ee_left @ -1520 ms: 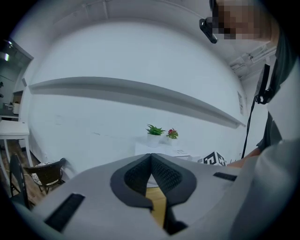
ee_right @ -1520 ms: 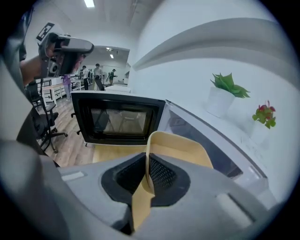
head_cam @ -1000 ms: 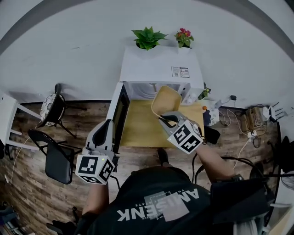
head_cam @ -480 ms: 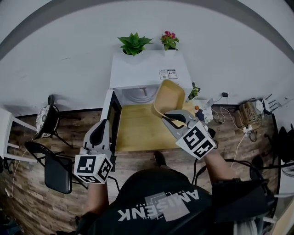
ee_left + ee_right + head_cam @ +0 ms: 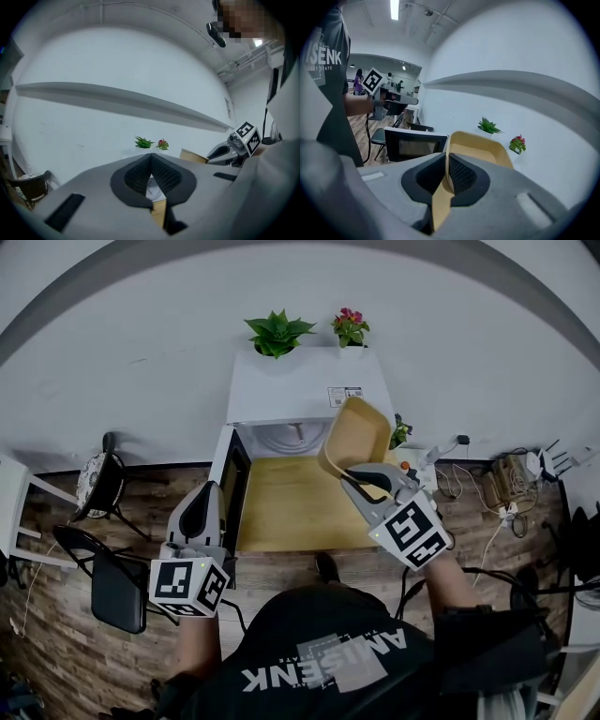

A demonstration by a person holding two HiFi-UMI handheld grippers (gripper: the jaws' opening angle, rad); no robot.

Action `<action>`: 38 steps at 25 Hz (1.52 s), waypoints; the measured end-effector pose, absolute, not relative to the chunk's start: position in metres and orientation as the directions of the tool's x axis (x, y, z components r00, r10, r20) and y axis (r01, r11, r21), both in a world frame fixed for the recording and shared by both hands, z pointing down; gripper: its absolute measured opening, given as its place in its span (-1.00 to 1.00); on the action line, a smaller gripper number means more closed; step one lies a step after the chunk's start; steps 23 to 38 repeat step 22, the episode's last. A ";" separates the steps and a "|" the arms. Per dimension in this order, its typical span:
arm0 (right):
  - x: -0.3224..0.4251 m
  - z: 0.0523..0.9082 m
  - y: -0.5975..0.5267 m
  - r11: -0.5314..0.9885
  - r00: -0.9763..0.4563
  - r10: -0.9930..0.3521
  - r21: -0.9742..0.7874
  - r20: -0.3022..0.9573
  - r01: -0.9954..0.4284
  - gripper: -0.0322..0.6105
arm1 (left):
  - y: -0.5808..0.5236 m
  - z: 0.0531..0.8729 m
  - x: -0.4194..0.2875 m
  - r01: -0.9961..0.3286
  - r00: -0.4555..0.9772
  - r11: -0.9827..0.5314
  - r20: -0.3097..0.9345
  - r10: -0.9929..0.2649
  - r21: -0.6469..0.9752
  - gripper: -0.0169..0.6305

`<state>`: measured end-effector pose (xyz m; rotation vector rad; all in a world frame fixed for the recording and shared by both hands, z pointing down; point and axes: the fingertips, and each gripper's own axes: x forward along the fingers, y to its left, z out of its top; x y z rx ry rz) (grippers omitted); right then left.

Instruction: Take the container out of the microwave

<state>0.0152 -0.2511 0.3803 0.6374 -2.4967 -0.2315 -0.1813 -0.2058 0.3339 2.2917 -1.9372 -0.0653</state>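
The tan container (image 5: pixel 356 435) hangs tilted in the air, in front of the white microwave (image 5: pixel 305 390) and above the wooden table (image 5: pixel 281 498). My right gripper (image 5: pixel 363 487) is shut on its near rim. In the right gripper view the rim (image 5: pixel 480 146) runs up between the pads (image 5: pixel 457 174) of that gripper (image 5: pixel 446 174). The microwave door (image 5: pixel 232 482) stands open to the left. My left gripper (image 5: pixel 201 519) is level beside the door, shut with nothing held. Its pads (image 5: pixel 161 176) meet at the tip (image 5: pixel 151 161). The container (image 5: pixel 192 156) also shows from there.
A green plant (image 5: pixel 277 334) and a red-flowered plant (image 5: pixel 350 326) stand on the microwave's top. Dark chairs (image 5: pixel 117 568) stand on the wooden floor at the left. Cables and plugs (image 5: pixel 506 493) lie on the floor to the right of the table.
My right gripper has lifted the container up and a little to the right, away from the microwave's mouth. The left gripper has stayed by the door.
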 end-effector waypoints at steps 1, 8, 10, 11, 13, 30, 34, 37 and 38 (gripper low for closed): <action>0.015 0.380 -0.252 0.874 -0.739 -0.486 0.290 0.466 -0.391 -0.82 | -0.206 0.333 -0.181 -0.979 0.165 -0.157 0.055 -0.985 0.128 -0.94; 0.013 0.377 -0.257 0.870 -0.745 -0.490 0.302 0.452 -0.389 -0.82 | -0.206 0.335 -0.184 -0.982 0.147 -0.139 0.059 -0.987 0.126 -0.94; 0.013 0.378 -0.257 0.870 -0.744 -0.491 0.302 0.453 -0.390 -0.82 | -0.206 0.336 -0.184 -0.982 0.148 -0.139 0.062 -0.987 0.127 -0.94; 0.013 0.377 -0.257 0.869 -0.744 -0.492 0.302 0.453 -0.391 -0.82 | -0.206 0.336 -0.184 -0.982 0.149 -0.140 0.064 -0.987 0.127 -0.94; 0.013 0.377 -0.257 0.869 -0.744 -0.493 0.301 0.452 -0.393 -0.82 | -0.206 0.336 -0.185 -0.982 0.151 -0.142 0.067 -0.986 0.125 -0.94; 0.017 0.375 -0.260 0.860 -0.733 -0.509 0.310 0.450 -0.406 -0.82 | -0.208 0.338 -0.181 -0.981 0.165 -0.155 0.076 -0.983 0.120 -0.94; 0.017 0.375 -0.260 0.860 -0.733 -0.509 0.310 0.450 -0.406 -0.82 | -0.208 0.338 -0.181 -0.981 0.165 -0.155 0.076 -0.983 0.120 -0.94; 0.017 0.375 -0.260 0.860 -0.733 -0.509 0.310 0.450 -0.406 -0.82 | -0.208 0.338 -0.181 -0.981 0.165 -0.155 0.076 -0.983 0.120 -0.94; 0.017 0.375 -0.260 0.860 -0.733 -0.509 0.310 0.450 -0.406 -0.82 | -0.208 0.338 -0.181 -0.981 0.165 -0.155 0.076 -0.983 0.120 -0.94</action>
